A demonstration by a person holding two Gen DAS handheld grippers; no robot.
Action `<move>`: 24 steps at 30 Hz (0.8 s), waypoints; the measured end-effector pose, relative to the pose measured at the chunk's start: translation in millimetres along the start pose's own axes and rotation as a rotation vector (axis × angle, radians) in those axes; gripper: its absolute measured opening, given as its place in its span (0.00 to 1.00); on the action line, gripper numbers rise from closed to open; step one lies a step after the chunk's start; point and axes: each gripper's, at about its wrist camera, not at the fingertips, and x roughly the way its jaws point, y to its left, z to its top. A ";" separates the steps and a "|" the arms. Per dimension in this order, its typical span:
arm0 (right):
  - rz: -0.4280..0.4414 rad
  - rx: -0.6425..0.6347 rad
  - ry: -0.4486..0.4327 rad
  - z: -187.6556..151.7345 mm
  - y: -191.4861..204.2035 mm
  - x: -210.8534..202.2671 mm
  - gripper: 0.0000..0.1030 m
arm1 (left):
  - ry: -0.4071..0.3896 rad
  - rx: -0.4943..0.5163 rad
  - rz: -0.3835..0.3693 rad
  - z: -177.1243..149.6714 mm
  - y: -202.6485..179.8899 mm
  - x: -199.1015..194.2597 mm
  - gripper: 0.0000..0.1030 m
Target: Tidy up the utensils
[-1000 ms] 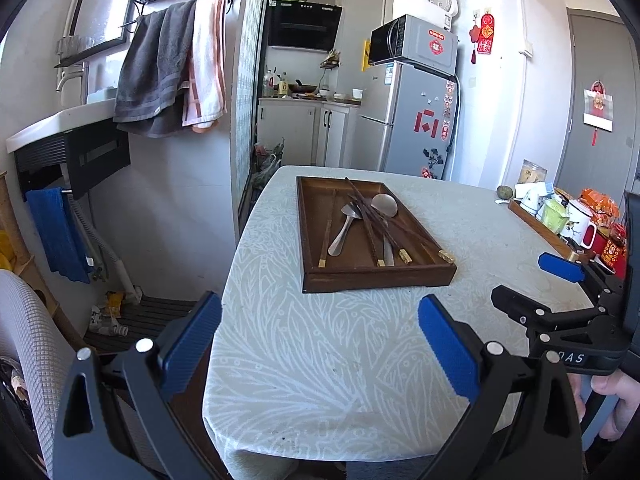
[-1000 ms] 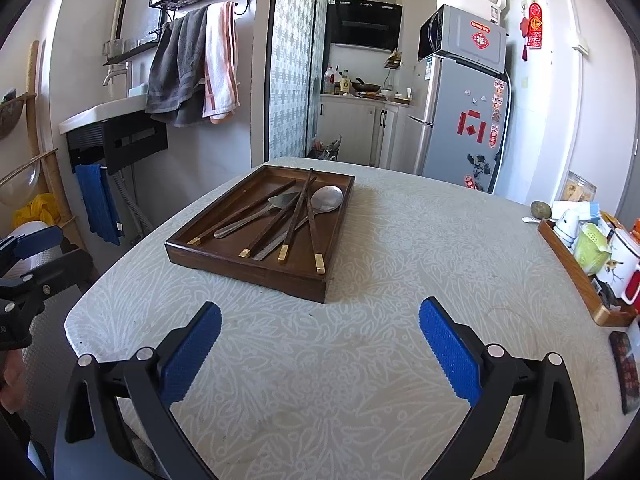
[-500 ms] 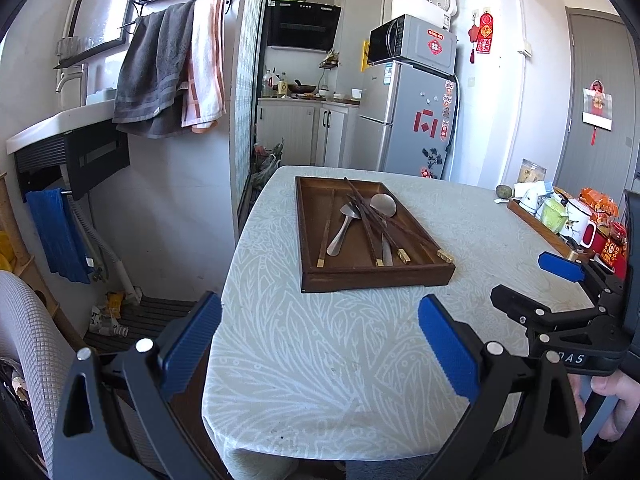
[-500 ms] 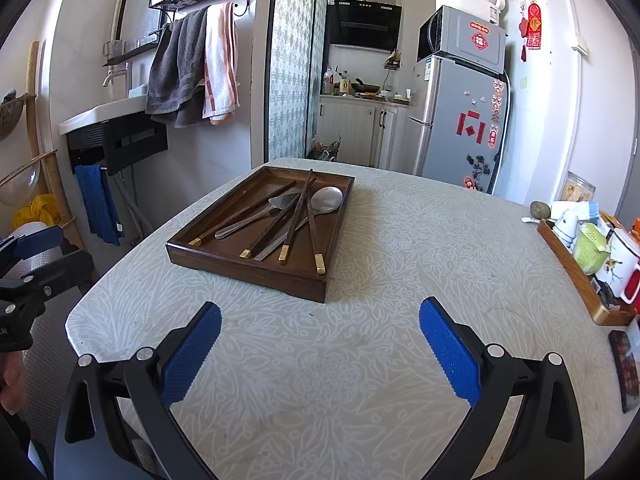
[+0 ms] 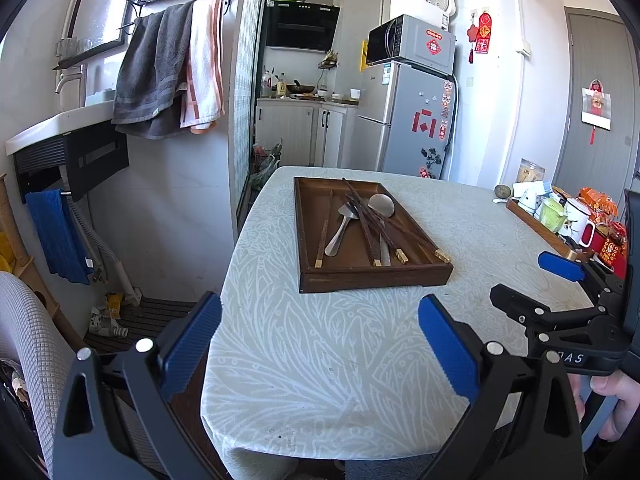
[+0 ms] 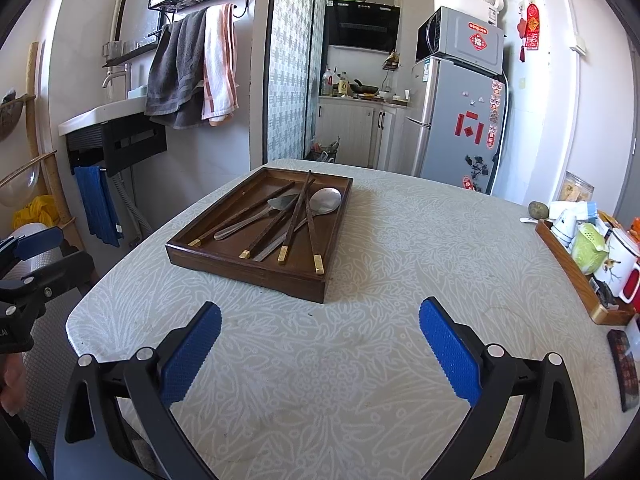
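Observation:
A dark wooden tray sits on the table with the leaf-patterned cloth. In it lie several dark chopsticks with gold ends, crossed over two metal spoons. My left gripper is open and empty over the near left table edge, short of the tray. My right gripper is open and empty above the cloth, near the tray's front corner. It also shows at the right of the left wrist view.
A second wooden tray with cups and a mug stands at the table's right edge. A dark flat object lies near it. A padded chair back is at the left. A fridge stands behind.

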 end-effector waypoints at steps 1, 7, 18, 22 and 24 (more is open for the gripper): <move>0.000 -0.001 0.000 0.0 0.0 0.0 0.97 | 0.000 0.000 0.000 0.0 -0.1 0.1 0.97; -0.004 0.003 -0.001 1.0 -0.7 -1.1 0.97 | 0.002 0.004 -0.009 -0.5 1.2 -0.4 0.97; -0.010 -0.004 -0.004 0.7 -0.9 -2.3 0.97 | 0.009 0.003 0.003 -1.2 1.9 1.3 0.97; -0.010 -0.004 -0.004 0.7 -0.3 -2.5 0.97 | -0.004 0.018 0.012 -1.5 0.1 -0.4 0.97; -0.010 -0.004 -0.005 0.7 -0.2 -2.5 0.97 | -0.007 0.020 0.018 -1.8 0.1 -0.4 0.97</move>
